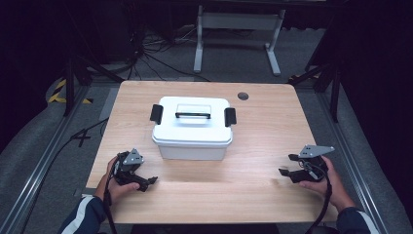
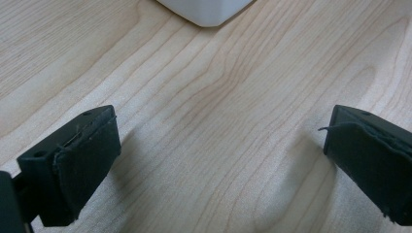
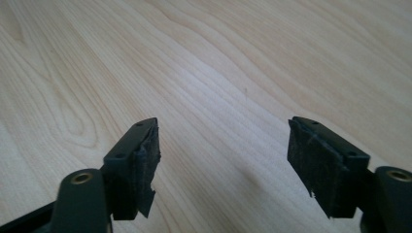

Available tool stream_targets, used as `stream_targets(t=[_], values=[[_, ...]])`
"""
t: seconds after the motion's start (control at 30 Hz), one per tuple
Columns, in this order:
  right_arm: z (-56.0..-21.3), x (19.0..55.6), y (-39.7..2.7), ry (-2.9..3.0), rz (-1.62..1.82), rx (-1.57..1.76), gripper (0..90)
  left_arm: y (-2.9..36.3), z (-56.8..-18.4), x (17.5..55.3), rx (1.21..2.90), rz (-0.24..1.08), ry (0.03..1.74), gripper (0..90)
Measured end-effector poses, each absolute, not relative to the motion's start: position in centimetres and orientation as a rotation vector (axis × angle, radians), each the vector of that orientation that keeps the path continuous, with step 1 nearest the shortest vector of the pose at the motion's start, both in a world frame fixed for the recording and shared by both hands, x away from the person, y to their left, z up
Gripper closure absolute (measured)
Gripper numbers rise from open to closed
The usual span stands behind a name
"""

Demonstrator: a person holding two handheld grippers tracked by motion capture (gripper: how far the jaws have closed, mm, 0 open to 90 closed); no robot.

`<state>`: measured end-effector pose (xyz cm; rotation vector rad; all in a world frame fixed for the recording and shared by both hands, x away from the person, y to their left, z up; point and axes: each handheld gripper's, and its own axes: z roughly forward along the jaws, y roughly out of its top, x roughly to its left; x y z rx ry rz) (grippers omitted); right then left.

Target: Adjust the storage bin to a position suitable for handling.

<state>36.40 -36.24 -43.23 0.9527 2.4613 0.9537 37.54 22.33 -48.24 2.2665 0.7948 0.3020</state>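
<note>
White box (image 1: 192, 131), lid latched, mid table (image 1: 263, 195); left gripper (image 1: 146, 183) and right gripper (image 1: 288, 169) flank it, both jaws apart, holding nothing

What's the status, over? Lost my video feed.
Left claw open, empty, near white lidded box. Right claw open, empty, off to the side. Box latched, untouched, mid-table. Nothing in the way.

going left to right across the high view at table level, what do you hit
left tool → left latch → white lidded box → right latch → round table hole → right tool
</note>
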Motion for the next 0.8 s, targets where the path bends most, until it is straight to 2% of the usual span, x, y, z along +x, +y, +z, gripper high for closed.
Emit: stream_targets(t=[0.4,0.67,0.8], values=[[-37.4,38.2,-33.6,2.461,0.918,0.776,34.1,22.3,-48.2,37.5,2.267,0.302,0.795,0.4],[-32.8,39.5,-30.3,2.468,0.869,0.642,37.3,22.3,-48.2,37.5,2.267,0.302,0.795,0.4],[-31.7,40.0,-29.1,2.48,0.836,0.601,38.0,22.3,-48.2,37.5,2.267,0.302,0.795,0.3]])
